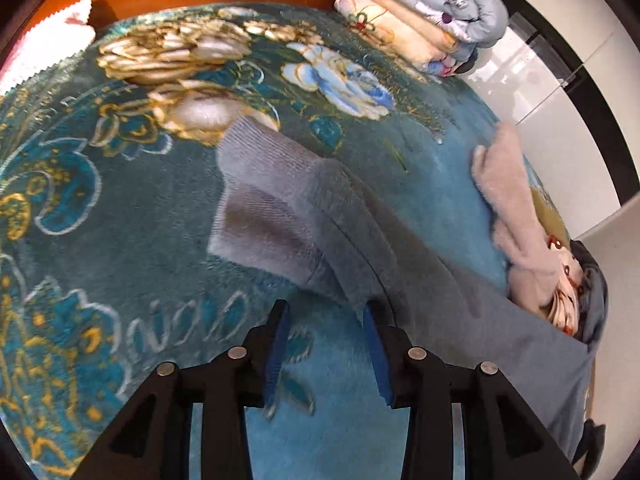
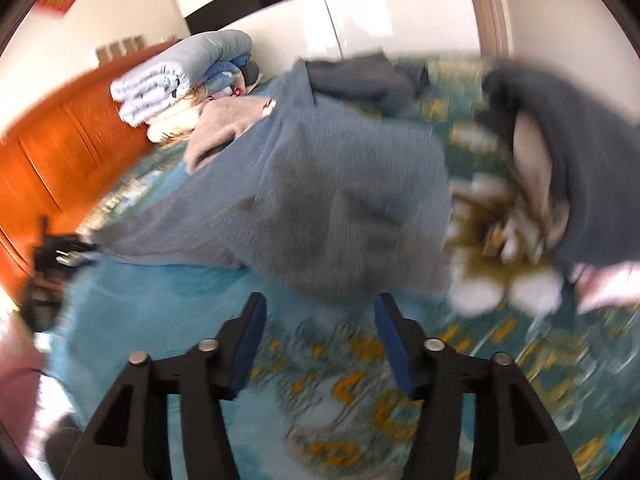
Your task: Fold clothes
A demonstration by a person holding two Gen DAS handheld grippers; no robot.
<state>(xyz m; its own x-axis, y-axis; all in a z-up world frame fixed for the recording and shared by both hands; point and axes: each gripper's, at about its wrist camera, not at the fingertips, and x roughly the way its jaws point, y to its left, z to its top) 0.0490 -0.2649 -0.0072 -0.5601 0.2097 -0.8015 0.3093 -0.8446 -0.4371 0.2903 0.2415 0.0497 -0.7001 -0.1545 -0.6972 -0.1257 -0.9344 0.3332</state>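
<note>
A grey-blue sweatshirt [image 1: 340, 216] lies on a teal floral blanket [image 1: 120, 200], its ribbed cuffs pointing to the far side. My left gripper [image 1: 326, 312] is open just short of the sleeve's near edge, its blue pads apart with nothing between them. The right wrist view is blurred by motion; there the same sweatshirt [image 2: 340, 200] spreads across the blanket [image 2: 320, 380]. My right gripper [image 2: 320, 300] is open at its near hem, holding nothing. The left gripper [image 2: 52, 256] shows as a dark shape at the far left.
A pink fuzzy garment [image 1: 516, 216] and dark clothes [image 2: 560, 160] lie beside the sweatshirt. Folded quilts [image 1: 424, 12] are stacked against an orange wooden headboard [image 2: 52, 160]. White wall and glossy floor lie beyond the bed's edge [image 1: 560, 80].
</note>
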